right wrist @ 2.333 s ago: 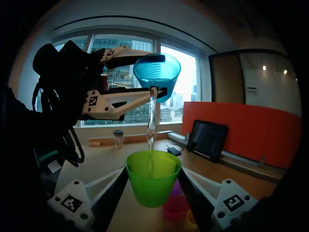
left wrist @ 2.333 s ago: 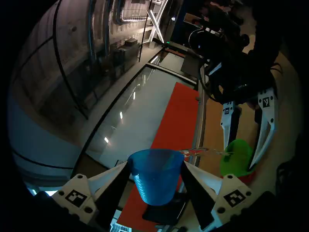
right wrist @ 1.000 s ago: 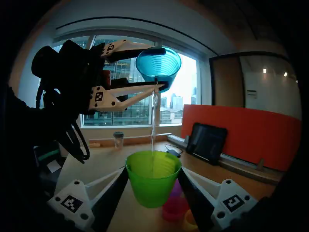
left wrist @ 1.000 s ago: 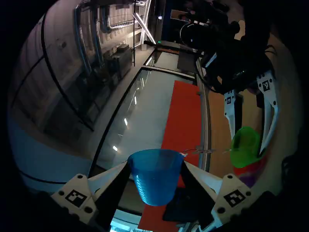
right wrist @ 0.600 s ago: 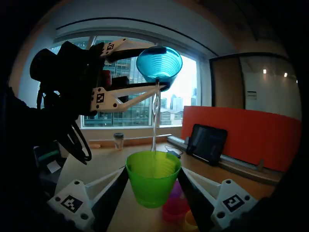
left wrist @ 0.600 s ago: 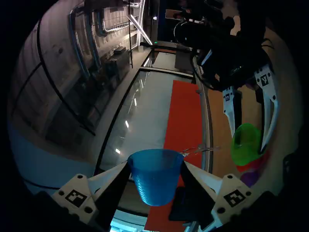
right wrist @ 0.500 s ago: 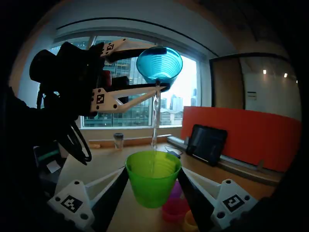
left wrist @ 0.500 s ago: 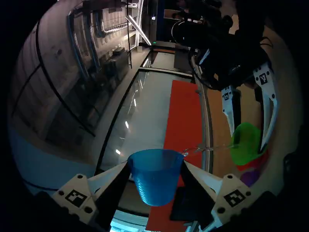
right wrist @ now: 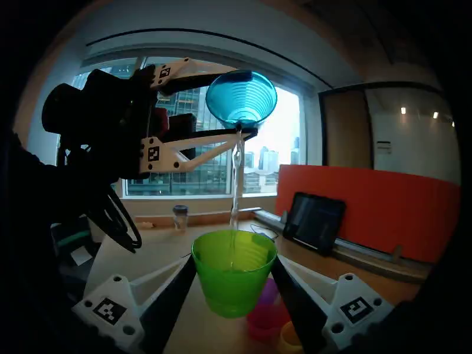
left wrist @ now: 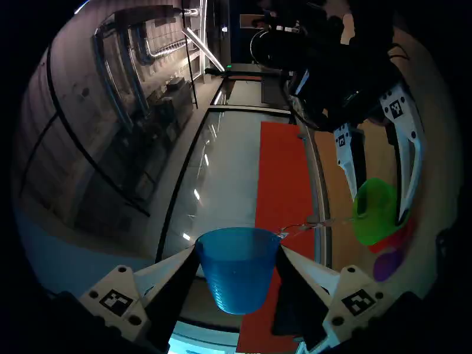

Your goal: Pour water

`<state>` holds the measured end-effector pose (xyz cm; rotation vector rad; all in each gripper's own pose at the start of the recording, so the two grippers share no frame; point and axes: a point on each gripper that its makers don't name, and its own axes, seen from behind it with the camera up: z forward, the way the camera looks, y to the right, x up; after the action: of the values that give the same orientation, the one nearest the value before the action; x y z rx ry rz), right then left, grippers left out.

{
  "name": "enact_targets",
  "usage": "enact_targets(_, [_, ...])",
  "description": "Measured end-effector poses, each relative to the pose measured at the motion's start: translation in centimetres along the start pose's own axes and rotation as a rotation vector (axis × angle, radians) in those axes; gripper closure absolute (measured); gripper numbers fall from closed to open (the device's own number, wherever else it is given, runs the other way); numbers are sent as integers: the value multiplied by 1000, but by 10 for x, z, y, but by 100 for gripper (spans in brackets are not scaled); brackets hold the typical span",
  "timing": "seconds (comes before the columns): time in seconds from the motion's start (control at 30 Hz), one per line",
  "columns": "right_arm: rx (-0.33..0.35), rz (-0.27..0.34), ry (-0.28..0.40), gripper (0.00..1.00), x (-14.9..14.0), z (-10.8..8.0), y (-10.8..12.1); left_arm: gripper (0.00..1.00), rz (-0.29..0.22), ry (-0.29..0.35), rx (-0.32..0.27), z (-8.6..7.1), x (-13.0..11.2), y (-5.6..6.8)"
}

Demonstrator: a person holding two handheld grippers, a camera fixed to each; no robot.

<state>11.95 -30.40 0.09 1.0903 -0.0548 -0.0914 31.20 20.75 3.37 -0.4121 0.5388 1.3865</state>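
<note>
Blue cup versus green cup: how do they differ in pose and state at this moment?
The blue cup is tipped steeply, high up; the green cup stands upright below it. The blue cup is giving out water; the green cup is catching it. Both are tapered cups, each clamped between jaws.

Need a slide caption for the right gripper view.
Left gripper tips a blue cup, streaming water into the green cup held by the right gripper.
</note>
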Motion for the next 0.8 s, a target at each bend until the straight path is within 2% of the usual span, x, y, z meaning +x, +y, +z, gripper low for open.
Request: enact_targets(0.8, [-8,-2,15,10,5,-3,4,13,138,5,17,-2,11,-6])
